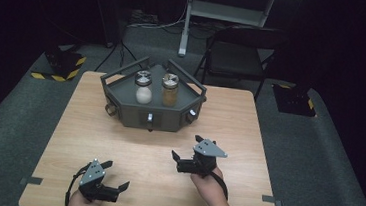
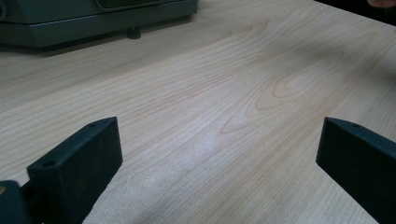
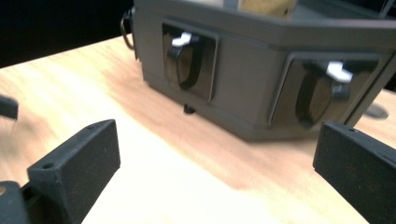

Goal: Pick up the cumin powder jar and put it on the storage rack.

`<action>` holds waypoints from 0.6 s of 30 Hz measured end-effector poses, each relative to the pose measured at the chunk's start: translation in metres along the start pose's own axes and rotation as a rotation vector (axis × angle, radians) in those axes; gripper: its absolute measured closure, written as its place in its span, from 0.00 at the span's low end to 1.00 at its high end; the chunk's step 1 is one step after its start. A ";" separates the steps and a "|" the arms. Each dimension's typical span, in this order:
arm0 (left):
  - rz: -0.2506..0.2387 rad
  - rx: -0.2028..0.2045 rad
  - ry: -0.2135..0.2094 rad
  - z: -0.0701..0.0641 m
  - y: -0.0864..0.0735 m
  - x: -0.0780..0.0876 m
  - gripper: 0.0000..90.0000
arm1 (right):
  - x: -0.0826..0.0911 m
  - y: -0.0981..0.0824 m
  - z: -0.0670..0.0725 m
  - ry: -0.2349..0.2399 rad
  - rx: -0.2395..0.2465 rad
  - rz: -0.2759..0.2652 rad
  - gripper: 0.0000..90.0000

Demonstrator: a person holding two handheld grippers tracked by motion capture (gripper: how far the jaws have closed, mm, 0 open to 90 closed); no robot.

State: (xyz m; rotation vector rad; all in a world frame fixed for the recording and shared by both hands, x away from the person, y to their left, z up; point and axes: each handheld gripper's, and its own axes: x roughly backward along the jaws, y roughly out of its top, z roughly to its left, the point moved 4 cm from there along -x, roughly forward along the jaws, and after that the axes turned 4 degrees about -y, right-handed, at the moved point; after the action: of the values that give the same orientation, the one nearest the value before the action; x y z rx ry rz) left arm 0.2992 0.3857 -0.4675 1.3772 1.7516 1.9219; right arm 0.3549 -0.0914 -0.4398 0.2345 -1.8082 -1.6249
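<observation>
Both claws hung released and empty: the left gripper (image 1: 116, 176) low near the table's front, the right gripper (image 1: 187, 147) facing the dark grey tray (image 1: 120, 108). A careless approach risked clipping its rail and toppling the white-filled jar (image 1: 144, 89) or the brown-filled jar (image 1: 170, 90).

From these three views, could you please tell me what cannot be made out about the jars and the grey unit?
- Brown jar: right gripper view, cut off by the top edge.
- Jar lids: high view, too small to read.
- Grey unit: left gripper view, cut off by the top edge.
- Unit's back wall: high view, hidden behind its own body.
</observation>
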 end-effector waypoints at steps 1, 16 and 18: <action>0.001 -0.002 0.001 0.000 0.000 0.000 0.01 | 0.001 -0.003 0.000 0.002 -0.004 0.006 0.00; 0.006 0.008 0.003 0.000 0.001 -0.001 0.01 | 0.013 -0.043 0.007 0.002 0.006 0.128 0.01; 0.011 0.006 0.003 0.000 0.002 -0.001 0.01 | 0.016 -0.046 0.008 -0.014 0.011 0.134 0.01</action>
State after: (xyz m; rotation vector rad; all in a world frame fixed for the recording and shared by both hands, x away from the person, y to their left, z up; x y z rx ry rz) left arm 0.3006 0.3846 -0.4667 1.3891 1.7561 1.9267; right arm 0.3246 -0.1035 -0.4767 0.1046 -1.8035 -1.5271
